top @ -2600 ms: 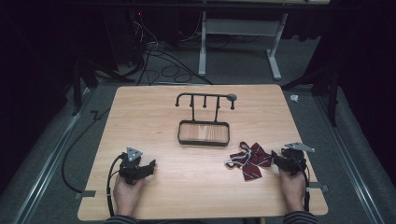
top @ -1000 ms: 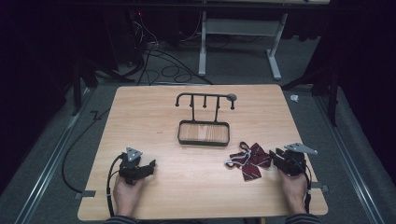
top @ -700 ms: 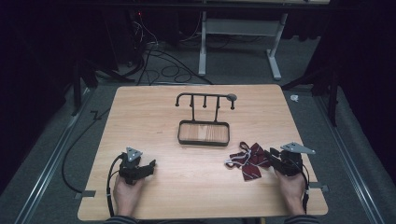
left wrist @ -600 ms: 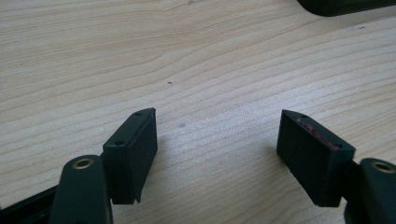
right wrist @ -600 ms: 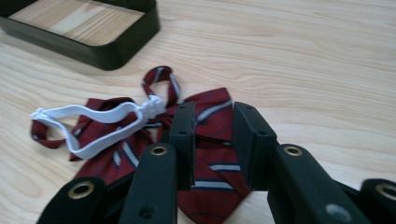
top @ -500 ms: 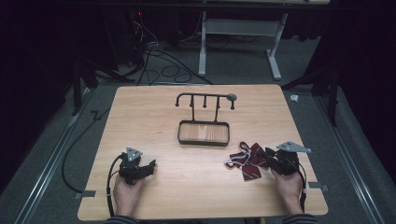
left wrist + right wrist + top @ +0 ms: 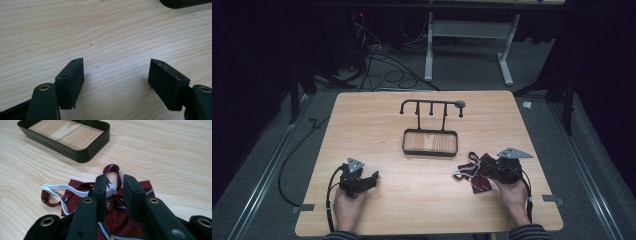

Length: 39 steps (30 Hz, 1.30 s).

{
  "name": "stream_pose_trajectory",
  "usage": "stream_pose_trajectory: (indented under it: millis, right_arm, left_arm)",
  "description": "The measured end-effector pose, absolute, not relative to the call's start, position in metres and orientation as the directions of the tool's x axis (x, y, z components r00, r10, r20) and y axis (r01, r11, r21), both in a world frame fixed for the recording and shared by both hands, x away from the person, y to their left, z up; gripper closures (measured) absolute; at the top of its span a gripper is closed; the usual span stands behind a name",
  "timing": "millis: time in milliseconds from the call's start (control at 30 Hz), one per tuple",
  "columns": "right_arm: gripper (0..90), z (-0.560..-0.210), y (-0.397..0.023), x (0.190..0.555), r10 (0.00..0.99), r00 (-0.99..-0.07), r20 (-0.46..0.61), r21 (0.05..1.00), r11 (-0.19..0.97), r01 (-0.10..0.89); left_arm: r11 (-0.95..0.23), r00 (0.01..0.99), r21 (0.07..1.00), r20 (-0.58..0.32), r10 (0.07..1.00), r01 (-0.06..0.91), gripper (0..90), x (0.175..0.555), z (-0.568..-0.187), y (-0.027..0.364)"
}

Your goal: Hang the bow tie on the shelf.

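Note:
A dark red striped tie (image 7: 473, 176) with a white elastic band (image 7: 65, 187) lies crumpled on the wooden table (image 7: 422, 200) at the front right. My right gripper (image 7: 486, 170) sits over it, held by a hand. In the right gripper view its jaws (image 7: 115, 180) have just been closing and stand narrow, with the tie's knot (image 7: 115, 201) filling the gap and touching both pads. My left gripper (image 7: 371, 178) rests at the front left, open, with bare wood between its pads (image 7: 116, 68).
A black tray (image 7: 405, 143) with a wooden floor stands mid-table, and a black rail with hanging pegs (image 7: 432, 104) rises behind it. The tray's near wall (image 7: 75, 155) lies just beyond the tie. Cables and desk legs are on the floor past the table.
My right gripper has slid left onto the tie and its jaws have narrowed around the knot. The left gripper has stayed put.

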State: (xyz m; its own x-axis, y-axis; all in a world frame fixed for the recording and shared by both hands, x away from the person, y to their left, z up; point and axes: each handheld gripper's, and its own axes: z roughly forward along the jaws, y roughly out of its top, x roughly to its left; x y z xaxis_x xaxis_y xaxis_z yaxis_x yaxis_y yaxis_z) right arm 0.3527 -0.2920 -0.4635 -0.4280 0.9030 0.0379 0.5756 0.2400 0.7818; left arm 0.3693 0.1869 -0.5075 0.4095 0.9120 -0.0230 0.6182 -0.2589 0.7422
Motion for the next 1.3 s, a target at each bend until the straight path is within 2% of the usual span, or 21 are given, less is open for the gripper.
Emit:
stream_pose_trajectory:
  millis: [700,1300]
  right_arm:
    - [76.9,-0.471,-0.270,0.383,0.884,-0.466,0.023,0.723,0.307,0.618]
    - [87.9,-0.478,-0.271,0.388,0.882,-0.470,0.035,0.696,0.316,0.645]
  left_arm:
    - [-0.256,0.409,0.744,-0.025,0.912,0.617,29.4,0.369,-0.508,0.187]
    - [-0.255,0.408,0.745,-0.026,0.912,0.616,29.4,0.369,-0.508,0.187]
